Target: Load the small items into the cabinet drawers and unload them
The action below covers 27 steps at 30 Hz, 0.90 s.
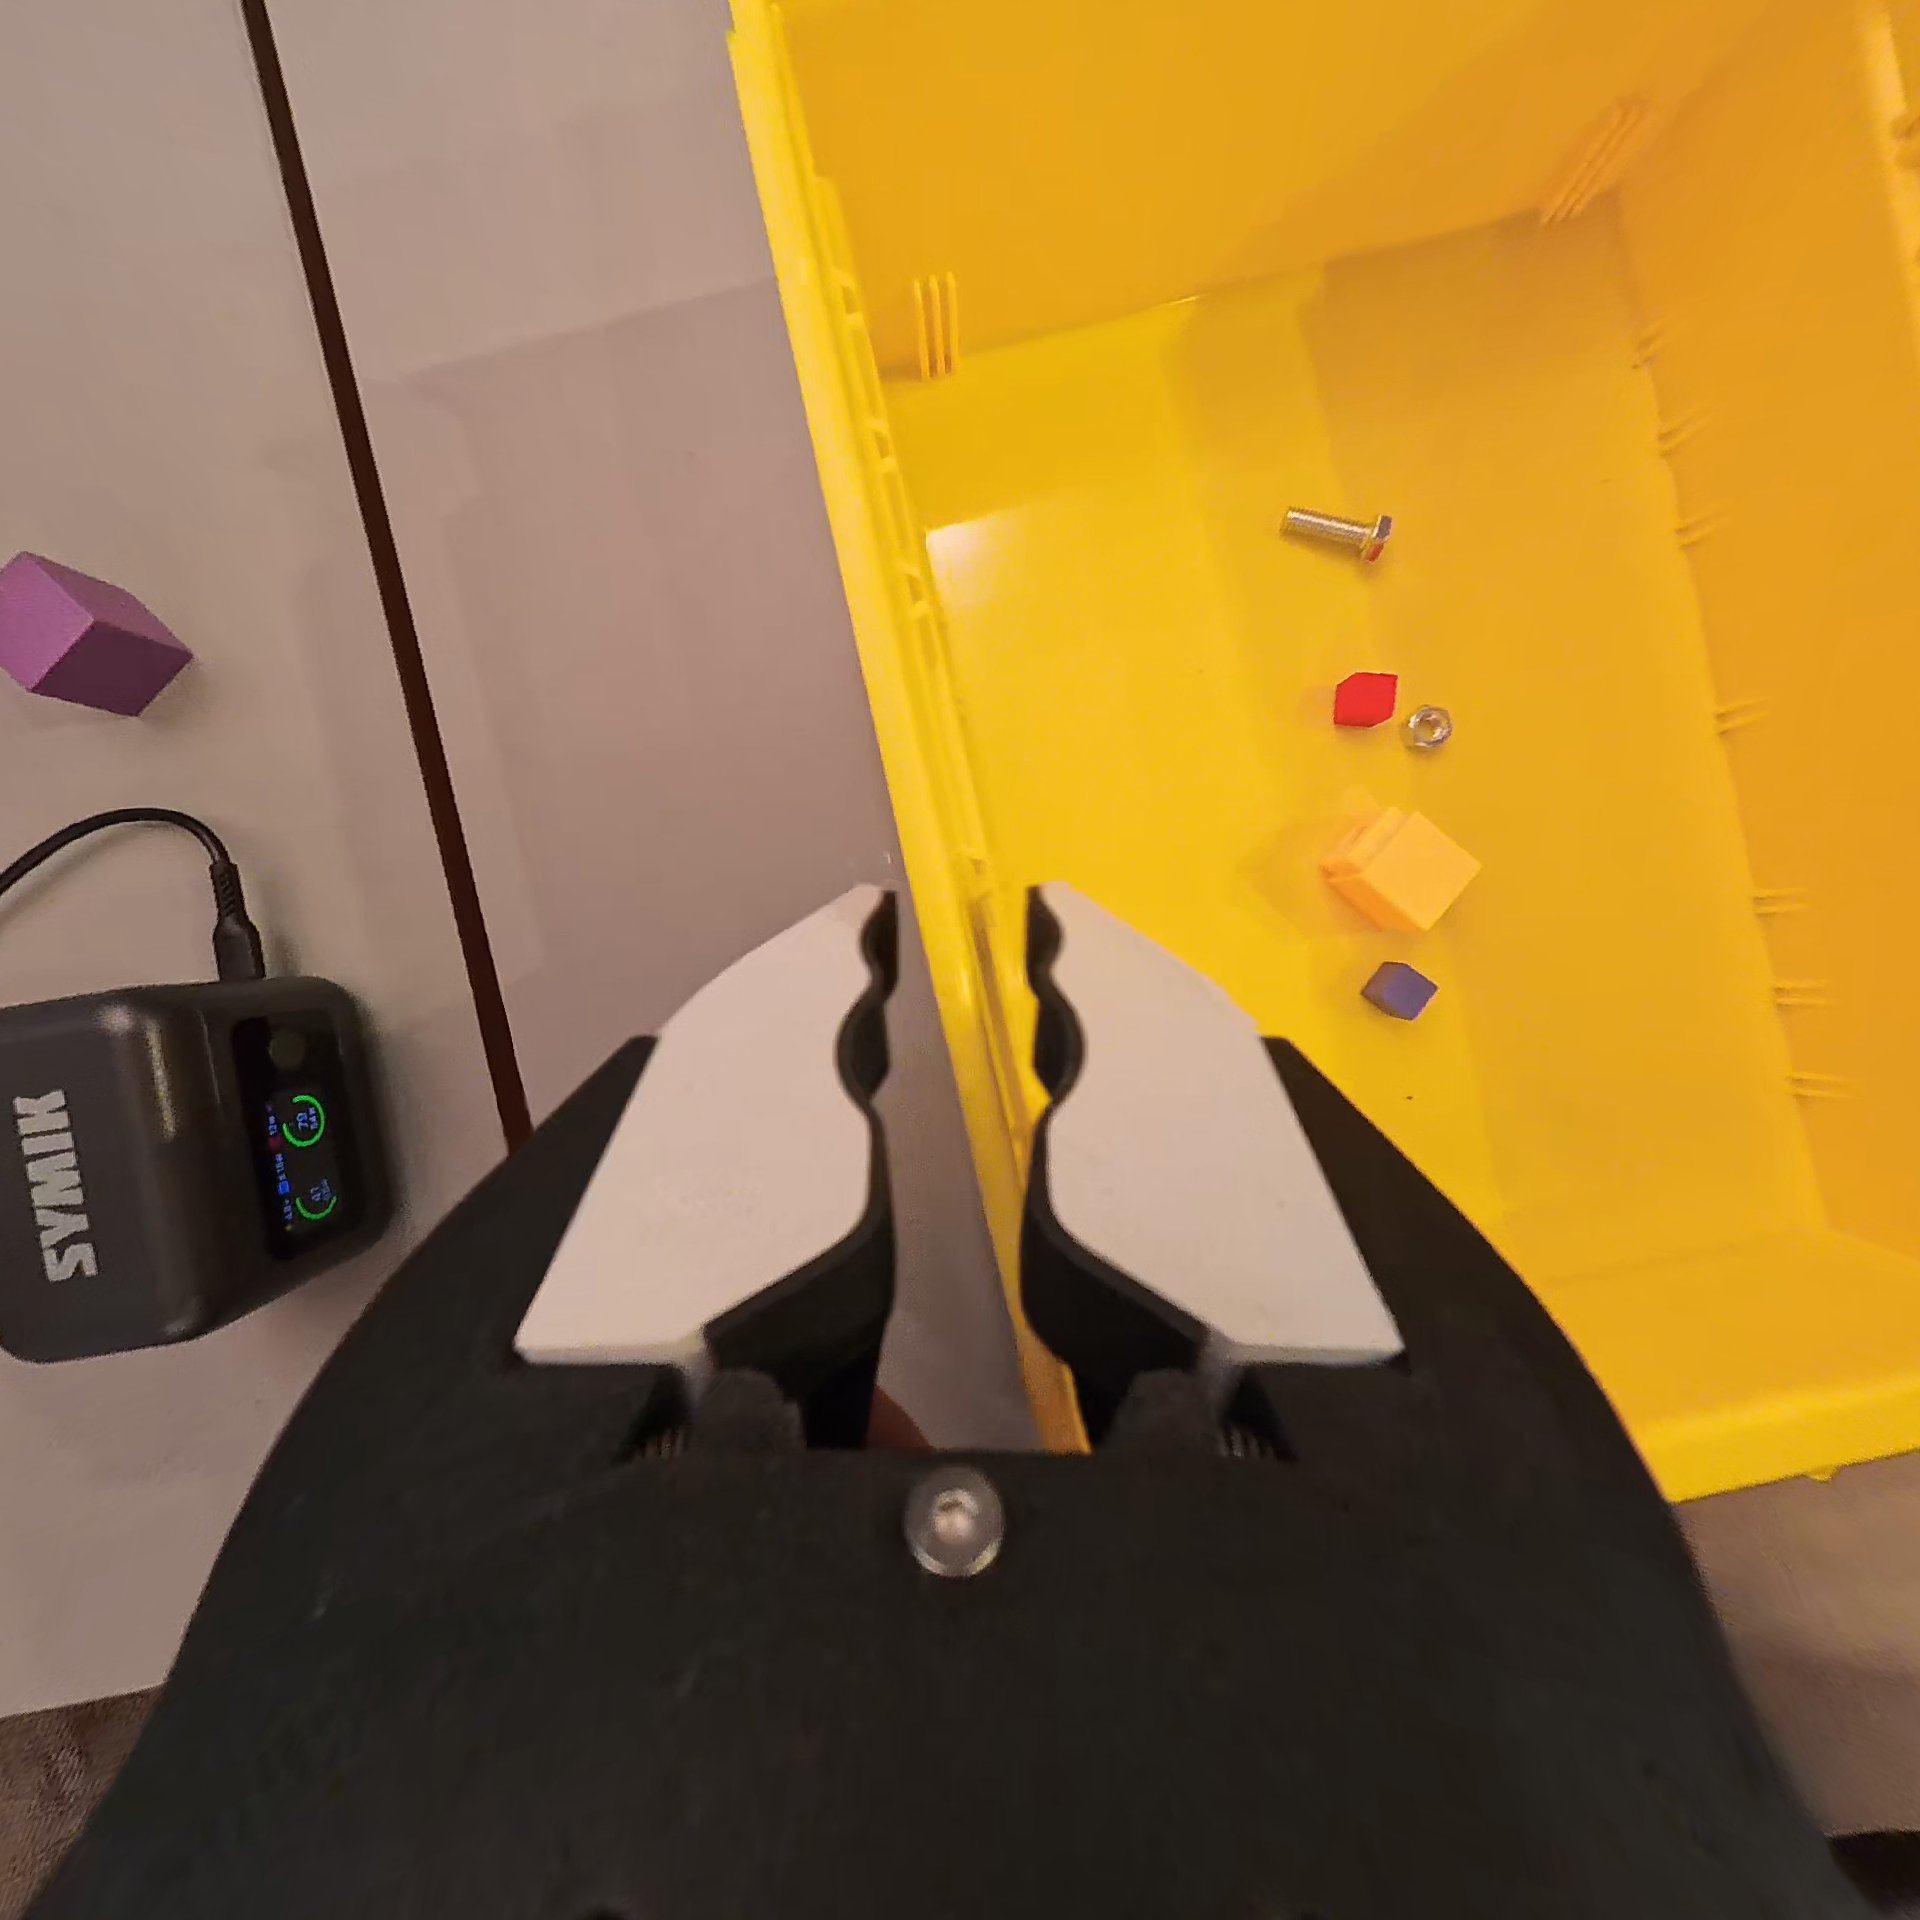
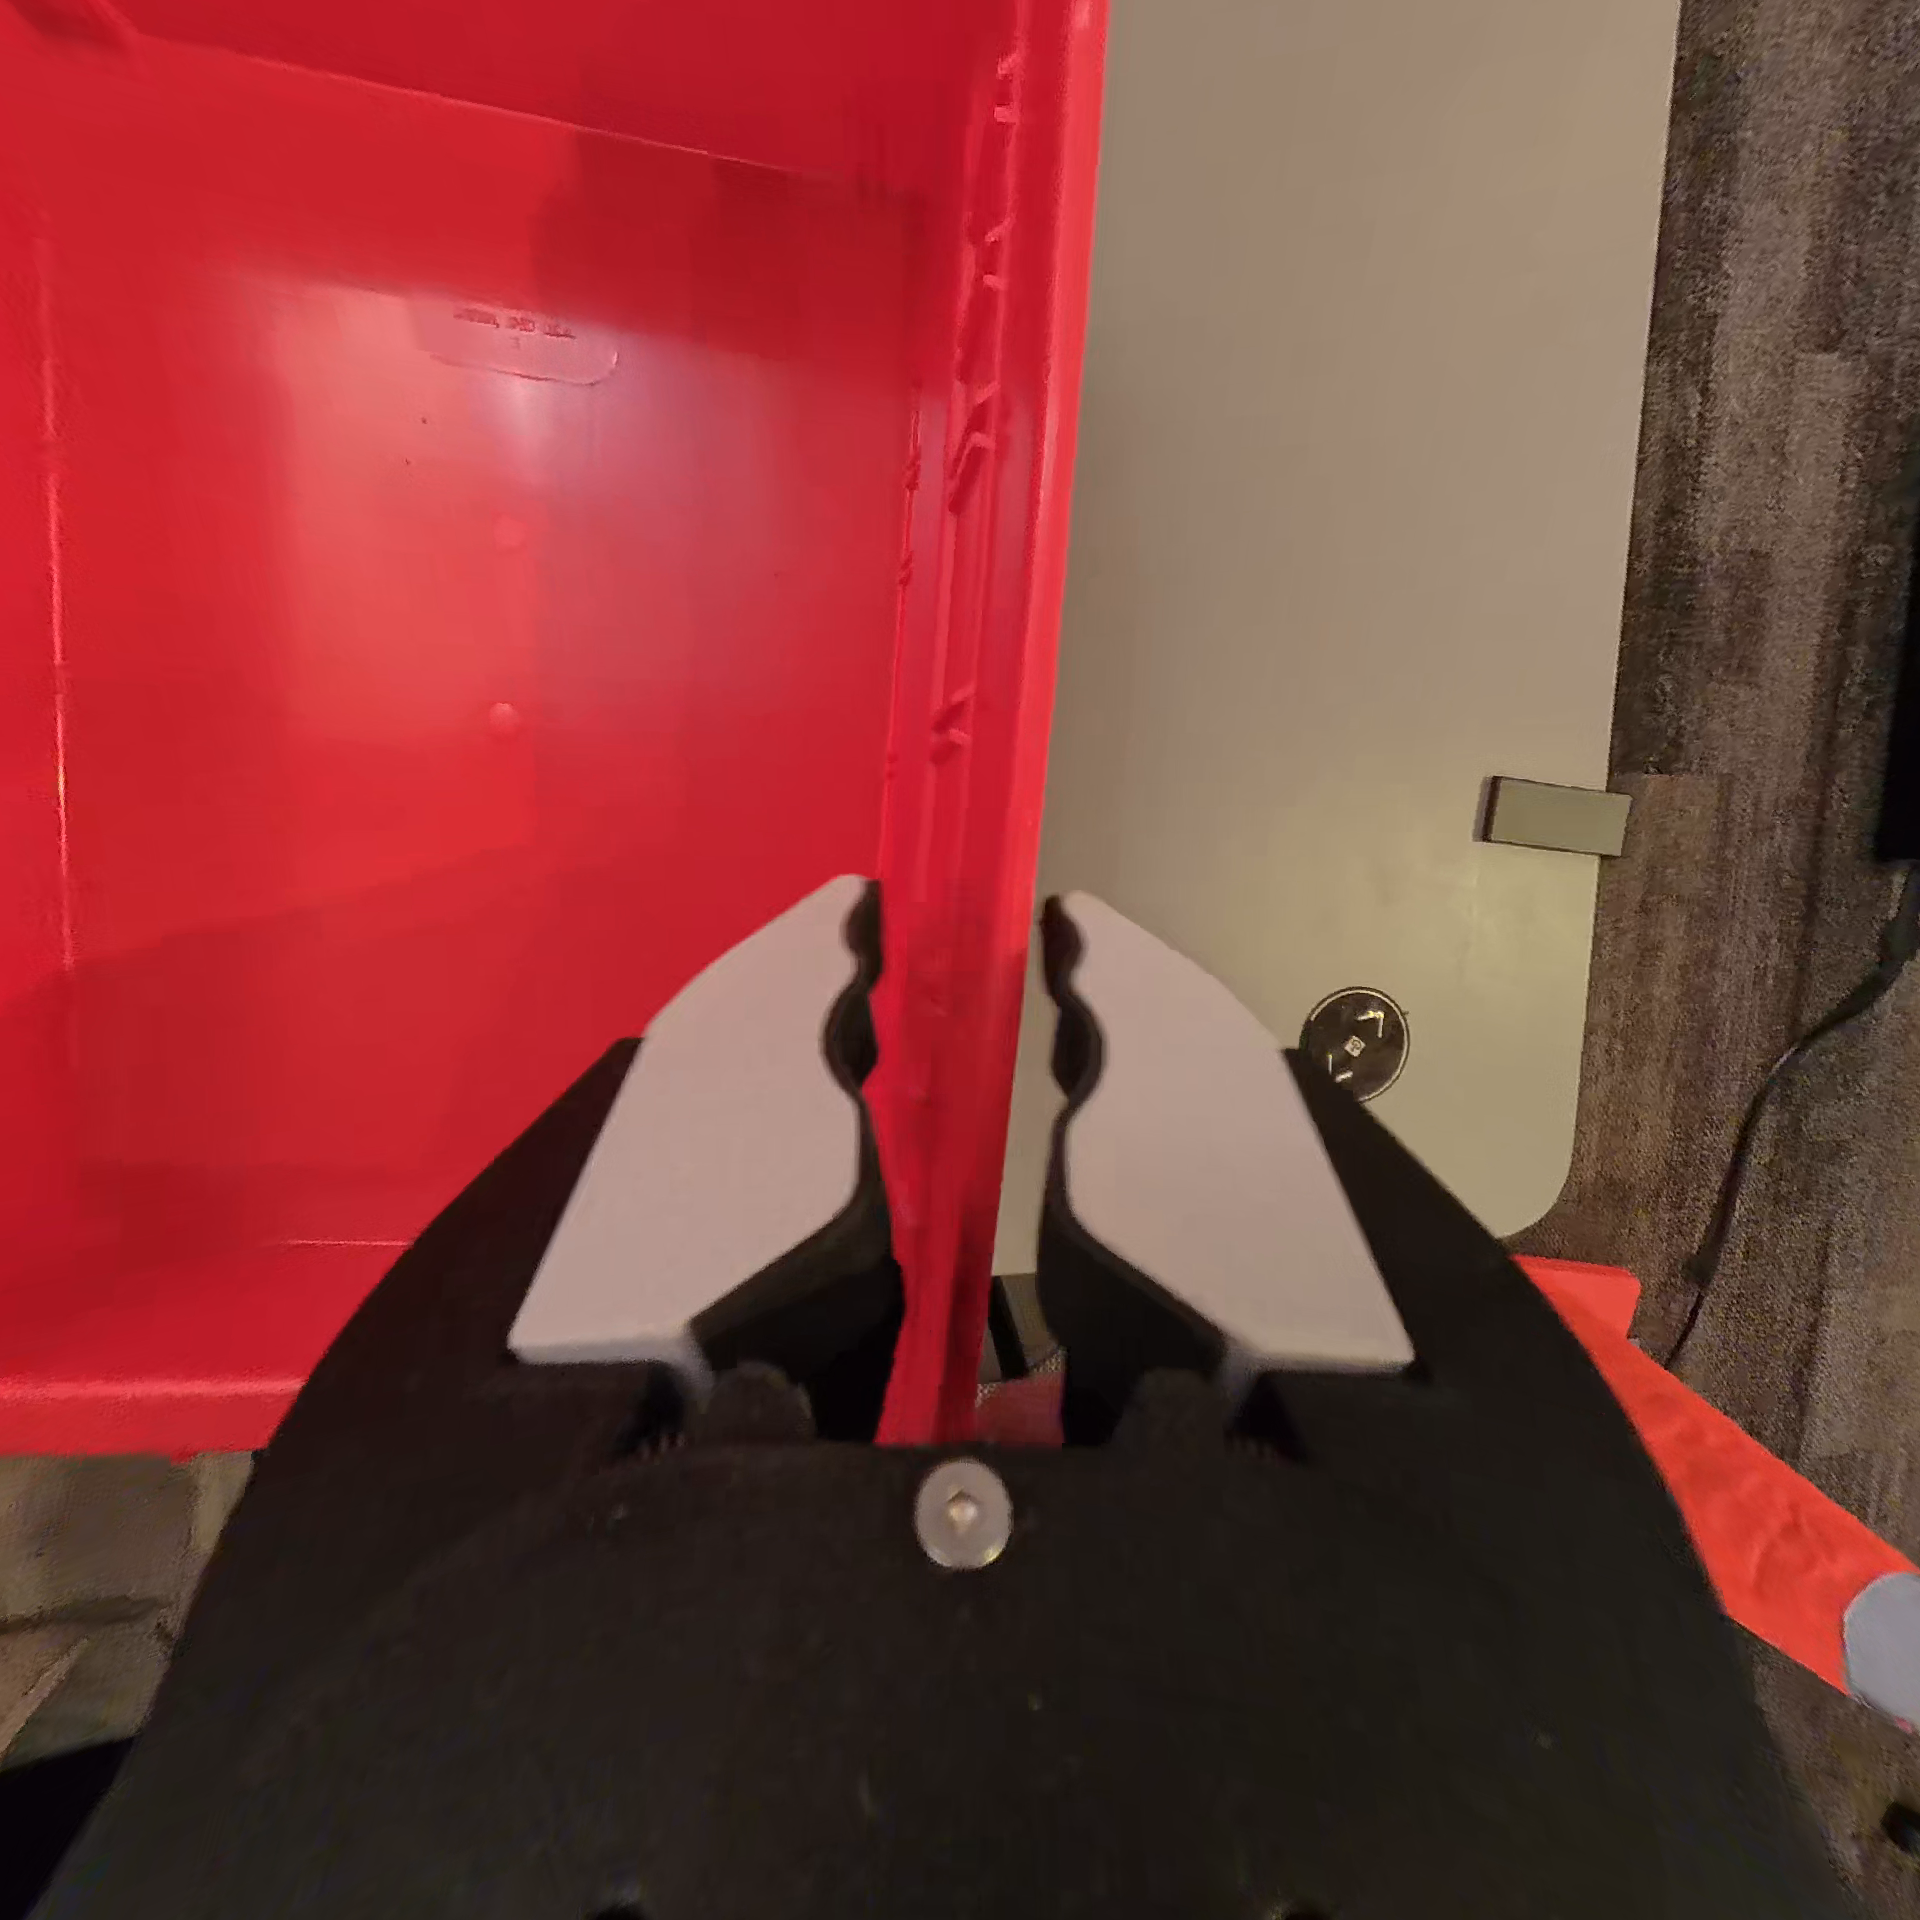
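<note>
Two grippers, left (image 1: 961, 904) and right (image 2: 961, 894), straddle drawer walls, jaws narrowly parted: yellow drawer (image 1: 1143, 436) holds loose bits; stiff, light red drawer (image 2: 416, 623) sits empty.

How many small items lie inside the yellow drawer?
5, in a rough line on the floor of the yellow drawer: bolt farthest, red cube beside nut, orange block, blue cube nearest. None seem hidden.

bolt (image 1: 1338, 533), cubes, nut (image 1: 1425, 725) in drawer (image 1: 1195, 156) | block (image 1: 83, 634), charger (image 1: 177, 1164) left of it on table (image 1: 623, 520)
</note>
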{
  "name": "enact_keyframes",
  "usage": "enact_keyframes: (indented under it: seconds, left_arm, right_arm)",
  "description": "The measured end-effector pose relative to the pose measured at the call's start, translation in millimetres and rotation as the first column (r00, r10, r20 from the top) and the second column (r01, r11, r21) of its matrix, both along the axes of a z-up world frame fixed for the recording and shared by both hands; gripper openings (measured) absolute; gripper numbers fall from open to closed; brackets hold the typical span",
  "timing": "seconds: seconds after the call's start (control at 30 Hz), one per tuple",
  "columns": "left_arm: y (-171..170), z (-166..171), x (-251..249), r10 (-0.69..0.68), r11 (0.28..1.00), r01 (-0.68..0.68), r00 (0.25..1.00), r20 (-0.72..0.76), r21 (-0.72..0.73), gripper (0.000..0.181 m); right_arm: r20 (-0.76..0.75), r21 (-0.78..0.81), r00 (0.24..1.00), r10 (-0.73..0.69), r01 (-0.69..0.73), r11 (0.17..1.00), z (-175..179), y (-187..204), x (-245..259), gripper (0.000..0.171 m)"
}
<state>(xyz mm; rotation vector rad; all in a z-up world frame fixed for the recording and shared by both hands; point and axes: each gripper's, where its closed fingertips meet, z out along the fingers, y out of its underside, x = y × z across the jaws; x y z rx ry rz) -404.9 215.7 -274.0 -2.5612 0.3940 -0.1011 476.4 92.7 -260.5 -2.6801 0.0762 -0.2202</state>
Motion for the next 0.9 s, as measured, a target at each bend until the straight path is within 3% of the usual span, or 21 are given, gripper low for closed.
enact_keyframes:
  seconds: [0.07,0.17,0.3,0.5,0.73,0.9]
  left_arm:
    - [3,8,-1,0.015,0.999,-0.016,1.000,0.008,0.052,0.040]
    - [8,31,-3,0.044,0.987,-0.044,0.999,0.004,0.157,0.045]
    - [15,72,17,0.008,0.945,-0.001,1.000,-0.020,0.326,0.051]
    - [24,123,102,-0.170,0.849,0.198,0.980,-0.103,0.490,0.053]
    - [12,131,254,-0.454,0.732,0.480,0.873,-0.178,0.484,0.054]
    - [18,123,328,-0.562,0.625,0.636,0.769,-0.306,0.452,0.056]
  right_arm:
    - [0.022,0.015,1.000,0.010,-0.011,1.000,4,1,-4,0.043]
    - [0.099,0.079,0.995,0.029,-0.037,0.996,25,9,-11,0.055]
    - [0.170,0.215,0.980,0.106,-0.142,0.966,69,28,-44,0.054]
    - [0.222,0.334,0.907,0.359,-0.417,0.845,109,60,-154,0.053]
    - [0.205,0.314,0.721,0.662,-0.689,0.653,85,75,-305,0.059]
    - [0.306,0.299,0.617,0.725,-0.785,0.543,64,99,-364,0.069]
